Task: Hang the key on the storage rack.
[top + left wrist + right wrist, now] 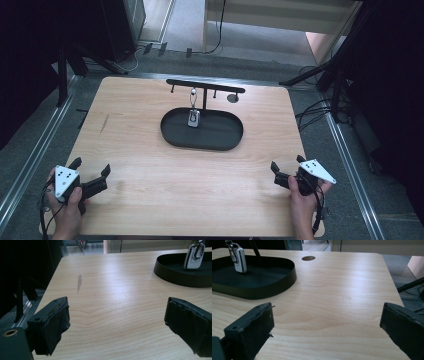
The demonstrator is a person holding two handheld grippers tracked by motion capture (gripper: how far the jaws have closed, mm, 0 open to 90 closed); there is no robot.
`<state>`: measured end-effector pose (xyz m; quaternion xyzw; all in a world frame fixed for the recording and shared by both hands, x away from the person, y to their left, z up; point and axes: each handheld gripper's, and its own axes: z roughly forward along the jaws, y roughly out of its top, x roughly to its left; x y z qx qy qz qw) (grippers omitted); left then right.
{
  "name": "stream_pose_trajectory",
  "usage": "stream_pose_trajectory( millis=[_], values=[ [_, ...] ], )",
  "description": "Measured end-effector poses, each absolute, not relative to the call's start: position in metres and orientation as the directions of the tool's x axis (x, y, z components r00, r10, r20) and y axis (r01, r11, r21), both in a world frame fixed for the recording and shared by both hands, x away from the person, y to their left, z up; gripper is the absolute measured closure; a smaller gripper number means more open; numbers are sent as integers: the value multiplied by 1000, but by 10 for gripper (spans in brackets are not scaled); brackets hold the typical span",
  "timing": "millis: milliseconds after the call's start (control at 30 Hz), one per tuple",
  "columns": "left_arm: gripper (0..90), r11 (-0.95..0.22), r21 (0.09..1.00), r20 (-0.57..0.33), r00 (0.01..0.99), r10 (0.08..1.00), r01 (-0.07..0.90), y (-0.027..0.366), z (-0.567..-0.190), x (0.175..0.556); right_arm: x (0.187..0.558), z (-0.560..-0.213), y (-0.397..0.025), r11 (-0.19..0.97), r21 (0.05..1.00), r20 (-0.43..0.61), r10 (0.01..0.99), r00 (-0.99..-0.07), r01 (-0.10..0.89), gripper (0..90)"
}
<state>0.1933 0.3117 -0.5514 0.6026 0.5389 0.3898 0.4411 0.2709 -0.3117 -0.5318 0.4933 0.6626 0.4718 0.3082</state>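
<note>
A key fob hangs on its clip from the rack's bar, its lower end inside the black oval tray. Well short of the tray, my left gripper and right gripper both gape, holding nothing.

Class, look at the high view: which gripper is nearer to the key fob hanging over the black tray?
Right, though only narrowly. The right gripper sits toward the table's near right corner from the key fob; the left gripper sits toward the near left corner.

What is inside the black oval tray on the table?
A white key fob hangs from the rack's bar by a metal clip, reaching down into the black oval tray. Otherwise bare tray floor shows. Whether the fob touches the floor cannot be told.
</note>
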Motion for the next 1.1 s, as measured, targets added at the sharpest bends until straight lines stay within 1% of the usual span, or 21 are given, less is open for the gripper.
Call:
stream_pose_trajectory(
  millis=[667,1100],
  values=[
    [63,-35,952,-1,115,993,306,311,-551,193,238,-542,-359,17,920,82,969,-234,391,0],
    [63,-35,952,0,115,993,305,311,-551,193,228,-544,-370,-9,921,99,973,-210,389,0]
  ],
)
